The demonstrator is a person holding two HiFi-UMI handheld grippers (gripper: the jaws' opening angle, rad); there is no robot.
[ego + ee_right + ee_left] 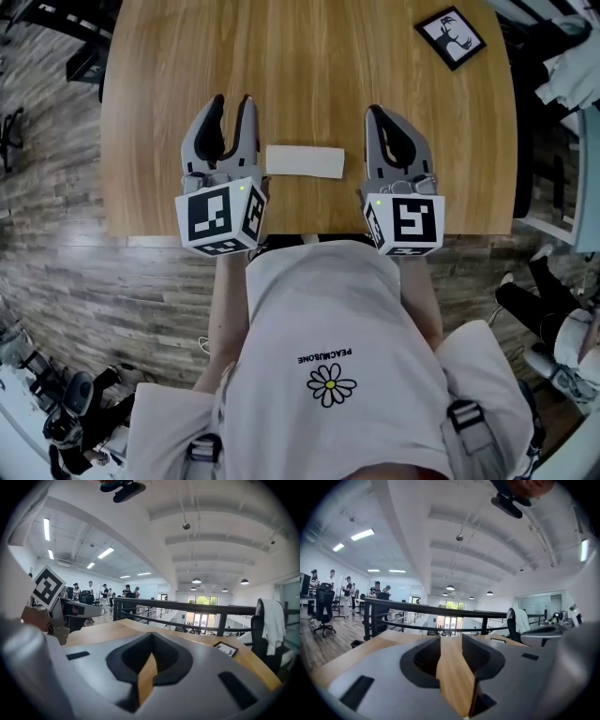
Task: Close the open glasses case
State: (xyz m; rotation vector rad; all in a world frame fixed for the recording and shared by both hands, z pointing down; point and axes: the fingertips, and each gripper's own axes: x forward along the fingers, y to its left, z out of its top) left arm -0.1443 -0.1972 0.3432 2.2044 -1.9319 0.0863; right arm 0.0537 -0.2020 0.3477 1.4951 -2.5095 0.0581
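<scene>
Wood-topped table (309, 56) fills the upper part of the head view, and the glasses case (305, 160) lies on it near the front edge. From above the case shows as a flat white oblong, long side running left to right; whether its lid sits fully down I cannot tell. It rests between the two tools and touches neither.

The left gripper (233, 101) is just to the left of the case, pointing away from the person. Its jaws stand apart, and in the left gripper view (451, 639) only a bare strip of tabletop shows in the gap between them. The right gripper (375, 111) is to the right of the case, a little farther from it. Its jaws are together at the tips with nothing in them, and the right gripper view (151, 641) shows just a thin wedge of wood behind the meeting point.

Each tool carries its marker cube at the near end, left (220, 217) and right (408, 223), both over the table edge. A small framed picture (450, 37) sits at the far right corner, well apart from the case. The person's white shirt (328, 356) fills the lower middle, above a grey plank floor (56, 262)
</scene>
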